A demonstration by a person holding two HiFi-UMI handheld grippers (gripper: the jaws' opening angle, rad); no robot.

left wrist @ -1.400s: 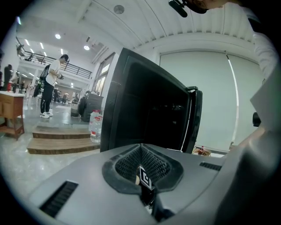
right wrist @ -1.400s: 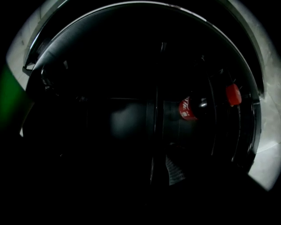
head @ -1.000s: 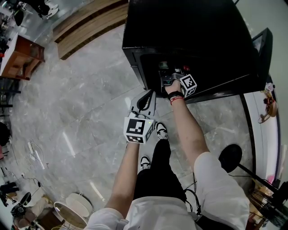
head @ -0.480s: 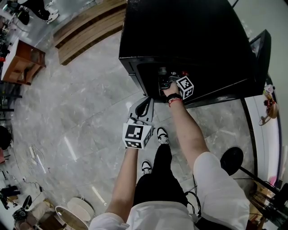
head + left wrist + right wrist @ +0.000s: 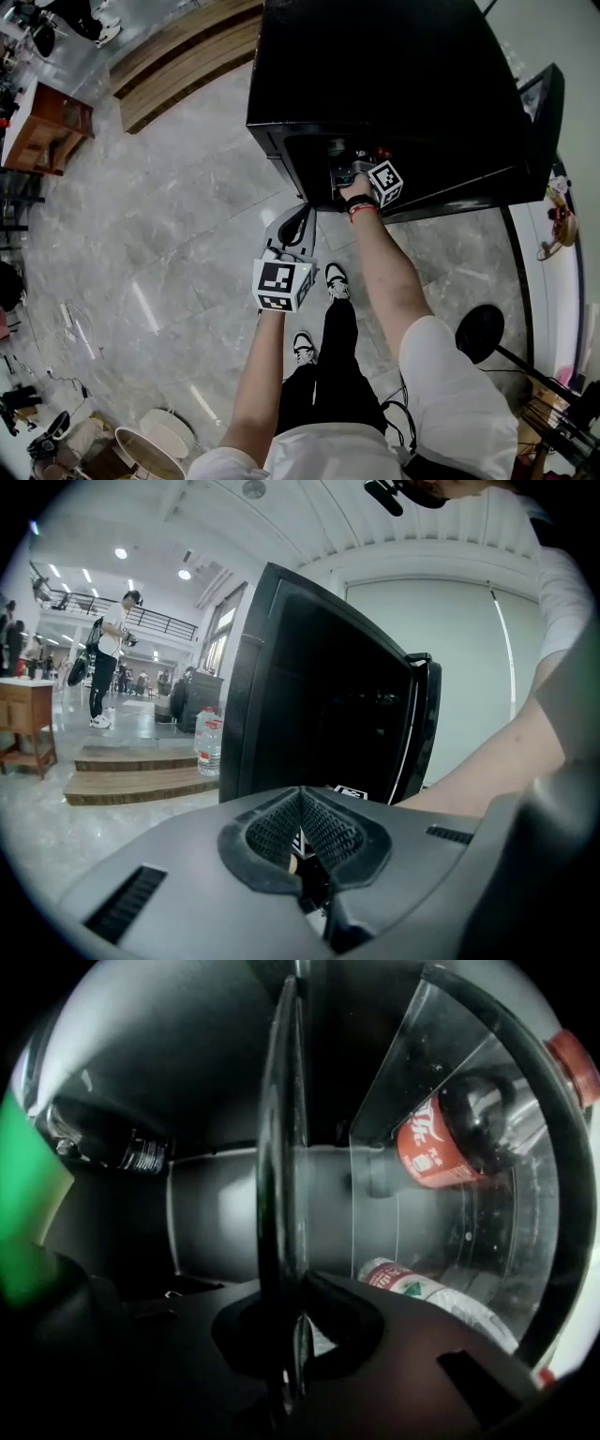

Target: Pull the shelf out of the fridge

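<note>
The black fridge (image 5: 394, 75) stands open in front of me on the floor. My right gripper (image 5: 343, 174) reaches into its dark opening. In the right gripper view the glass shelf (image 5: 279, 1147) runs edge-on up the middle of the picture, and my right gripper (image 5: 292, 1335) is shut on its front rim. A cola bottle (image 5: 441, 1143) and a water bottle (image 5: 412, 1288) lie behind a clear bin wall (image 5: 506, 1101). My left gripper (image 5: 298, 216) hangs outside the fridge, near its lower left corner, shut on nothing. In its own view my left gripper (image 5: 300, 832) faces the fridge (image 5: 319, 696).
The fridge door (image 5: 548, 112) is swung open to the right. Wooden steps (image 5: 187, 52) lie beyond the fridge, with a water jug (image 5: 208, 742) beside them. A black round base (image 5: 480, 330) stands at my right. A person (image 5: 111, 658) stands far off.
The right gripper has stayed at the fridge opening. The left gripper has drifted slightly to the left and nearer to me.
</note>
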